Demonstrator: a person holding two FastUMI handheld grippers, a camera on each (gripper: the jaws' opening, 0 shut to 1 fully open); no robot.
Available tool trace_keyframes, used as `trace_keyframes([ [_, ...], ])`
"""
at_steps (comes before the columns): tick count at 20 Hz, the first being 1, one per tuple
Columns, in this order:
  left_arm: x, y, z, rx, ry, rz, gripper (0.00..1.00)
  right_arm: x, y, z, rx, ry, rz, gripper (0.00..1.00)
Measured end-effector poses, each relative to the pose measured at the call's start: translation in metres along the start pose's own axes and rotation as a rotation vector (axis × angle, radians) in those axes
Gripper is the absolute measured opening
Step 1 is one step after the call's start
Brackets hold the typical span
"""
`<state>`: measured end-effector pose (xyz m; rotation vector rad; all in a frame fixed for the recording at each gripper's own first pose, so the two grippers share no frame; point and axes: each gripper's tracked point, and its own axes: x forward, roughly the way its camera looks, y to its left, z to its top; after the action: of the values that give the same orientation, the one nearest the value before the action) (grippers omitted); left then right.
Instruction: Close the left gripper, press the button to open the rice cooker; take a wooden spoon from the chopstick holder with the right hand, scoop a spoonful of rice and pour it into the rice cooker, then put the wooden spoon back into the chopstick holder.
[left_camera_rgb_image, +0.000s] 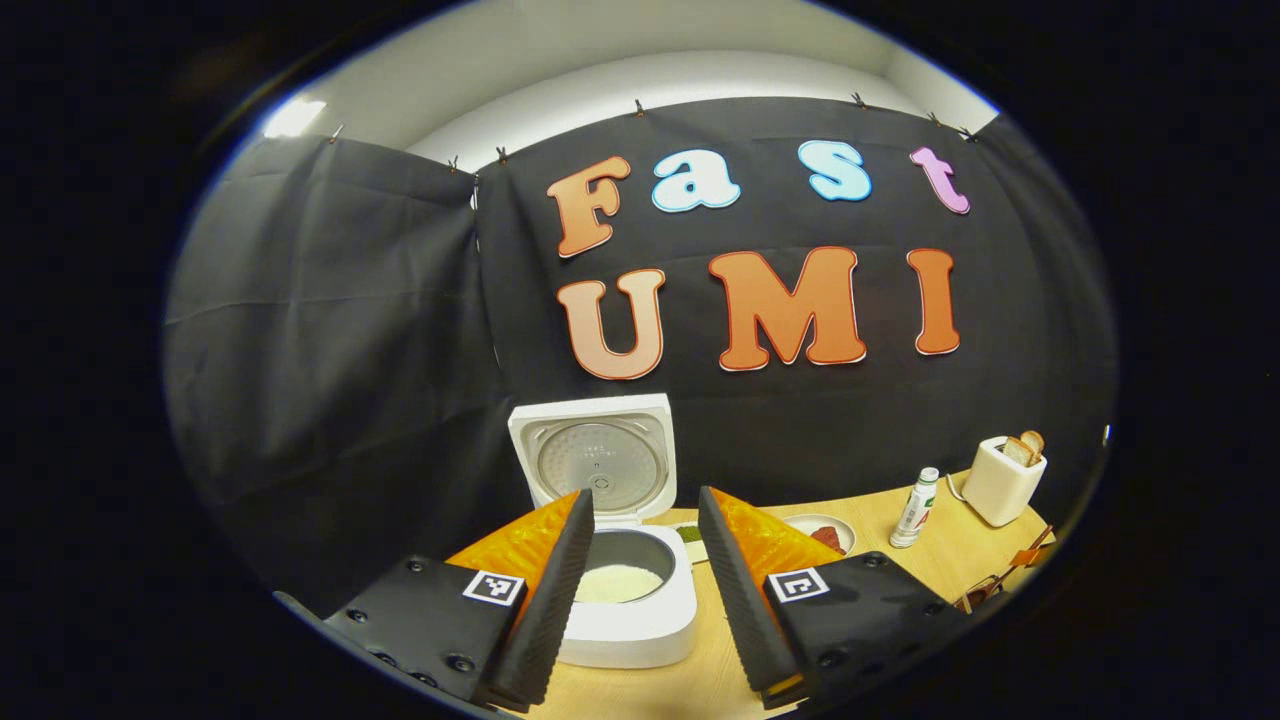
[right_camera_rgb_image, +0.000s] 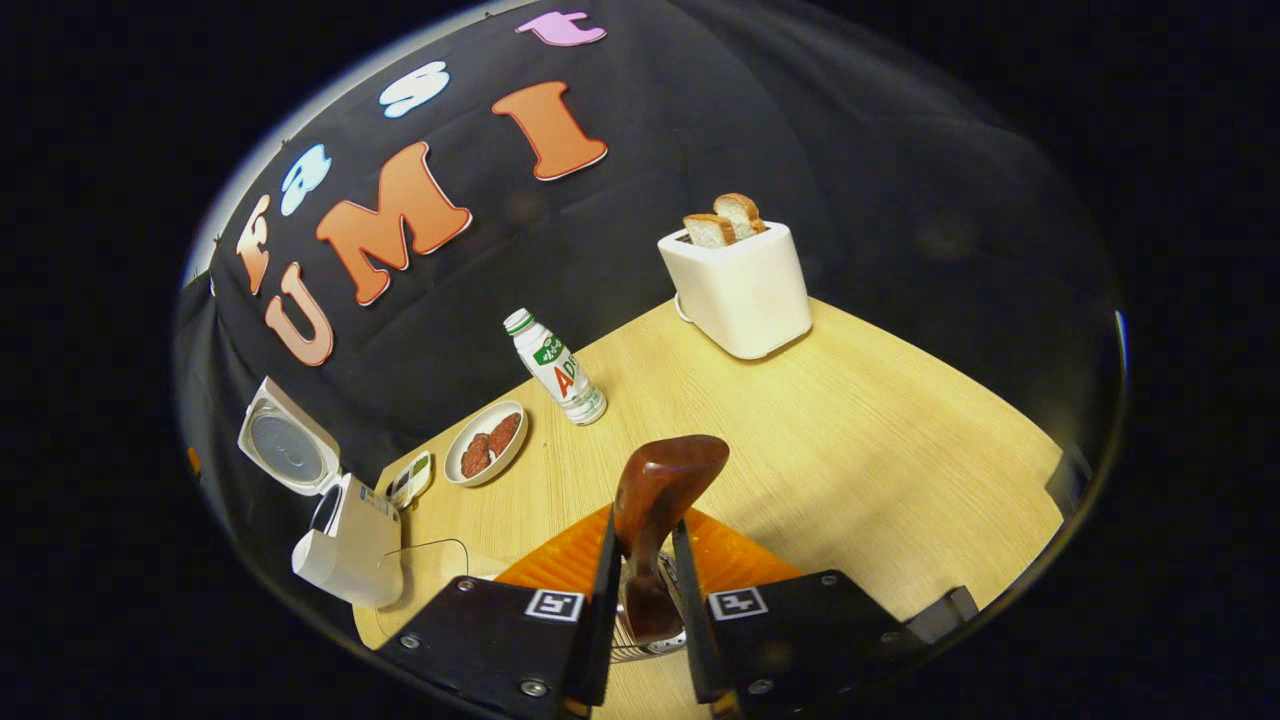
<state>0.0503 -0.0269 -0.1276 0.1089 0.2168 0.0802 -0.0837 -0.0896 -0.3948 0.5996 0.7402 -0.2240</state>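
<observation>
Between the right tool's (right_camera_rgb_image: 642, 560) fingers, wooden spoon (right_camera_rgb_image: 660, 500), above chopstick holder (right_camera_rgb_image: 640, 650)

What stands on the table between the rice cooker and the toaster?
In the right gripper view, between the rice cooker and the toaster sit a small dish, a plate and a bottle.

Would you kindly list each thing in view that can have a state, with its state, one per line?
Rice cooker: lid up, white rice in the pot.
Left gripper: open, holding nothing.
Right gripper: shut on the wooden spoon.
Chopstick holder: beneath the spoon, between the fingers.
Toaster: two bread slices standing up in it.
Bottle: upright, capped.
Plate: holds dark red pieces.
</observation>
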Motion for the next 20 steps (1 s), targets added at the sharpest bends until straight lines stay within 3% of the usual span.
trace_keyframes([
  [1,0.001,-0.002,0.0,-0.004,0.001,-0.002,0.74,-0.001,0.0,-0.004,0.012,0.009,-0.002,0.28],
  [2,0.002,-0.004,0.0,-0.006,0.005,-0.007,0.7,0.0,0.0,-0.002,0.017,-0.005,-0.015,0.17],
  [3,0.002,-0.004,-0.001,-0.005,0.006,-0.008,0.7,0.001,0.0,-0.003,0.019,0.005,-0.029,0.2],
  [7,0.003,-0.005,-0.003,-0.01,0.004,-0.017,0.7,-0.009,0.011,0.014,0.003,-0.029,-0.046,0.13],
  [12,0.003,0.01,-0.01,-0.028,0.005,0.005,0.7,-0.033,0.037,0.058,-0.106,-0.117,-0.042,0.13],
  [20,0.005,0.039,-0.028,-0.066,0.021,0.04,0.7,-0.059,0.131,0.087,-0.172,-0.189,0.09,0.13],
])
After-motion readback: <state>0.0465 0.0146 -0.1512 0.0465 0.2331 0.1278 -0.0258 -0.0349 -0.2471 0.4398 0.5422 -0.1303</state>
